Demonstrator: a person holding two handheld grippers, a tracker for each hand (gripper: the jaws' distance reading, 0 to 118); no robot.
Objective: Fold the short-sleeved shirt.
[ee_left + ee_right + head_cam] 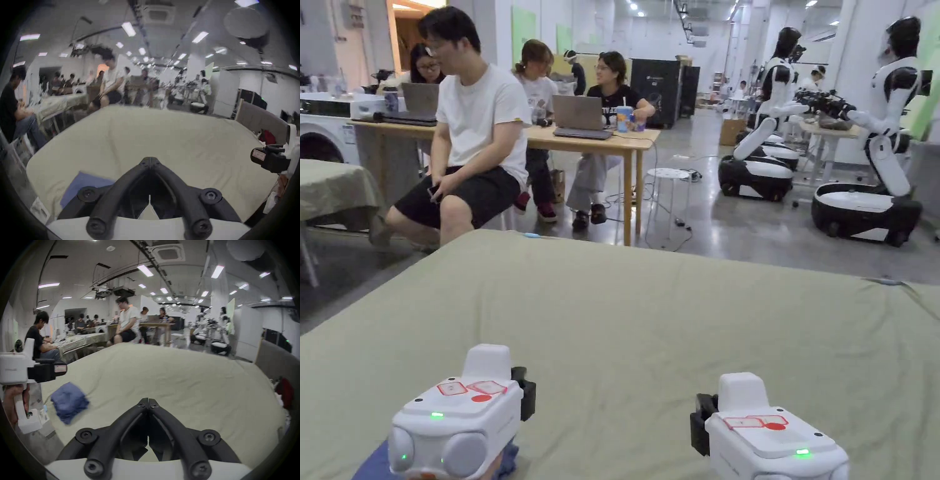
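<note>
Olive-green cloth covers the wide table (650,312), and most of its surface lies bare, with open room ahead of both tools as far as the far edge, beyond which a grey concrete floor (750,231) stretches to a wooden desk (612,140) where people sit with laptops. The folded blue short-sleeved shirt (69,402) lies as a compact bundle near the table's near-left corner, close to the edge. In the head view just a sliver of it peeks out beneath the white body of the left gripper (523,392), while the right gripper view shows the whole bundle lying free on the cloth, apart from both tools; the left gripper view shows a flat blue corner of it just left of that gripper's black jaws. The right gripper view also takes in the hand (11,395) holding the left tool's white handle at the left table edge, and a dark red item (285,392) off the right edge of the table. The left gripper's jaws are pressed together at the tips with nothing between them, raised above the cloth. The right gripper (148,400) likewise has its jaws meeting at the tips, empty, poised over bare cloth well to the right of the shirt. Two white humanoid robots (881,125) stand on the floor at the far right.
</note>
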